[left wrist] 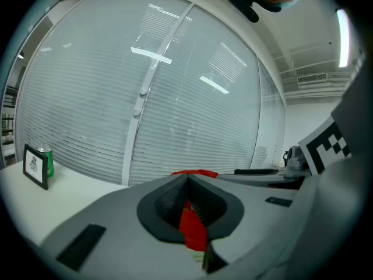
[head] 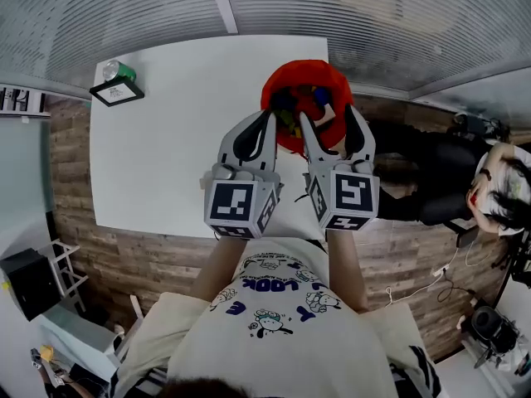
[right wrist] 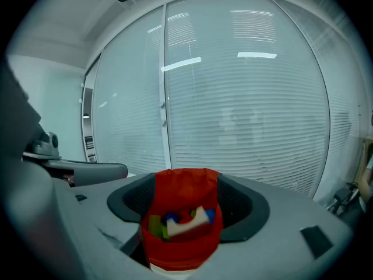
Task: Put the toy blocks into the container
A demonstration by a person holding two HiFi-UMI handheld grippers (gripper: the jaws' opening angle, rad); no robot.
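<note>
Toy blocks [right wrist: 180,221] sat in the container [head: 286,77], none on the surface [head: 166,139], and we held our left hand-held gripper [head: 270,116] closed, seemingly empty, right hand-held gripper [head: 329,114] agape.

A white table [head: 158,148] stands on a floor of brown wood planks [head: 70,181], its far edge against a glass wall [head: 124,7] covered by lowered horizontal blinds and divided by a white post [head: 221,2]. At the table's far left corner a small black-framed picture [head: 116,92] stands just in front of a green can [head: 119,70]. Strip lights [left wrist: 150,54] reflect in the glass, and a vent [left wrist: 313,78] sits in the white ceiling. At the lower left of the floor, a black box [head: 29,282] stands beside a white rack [head: 66,259]; cables [head: 440,282] trail over the planks at the right.
</note>
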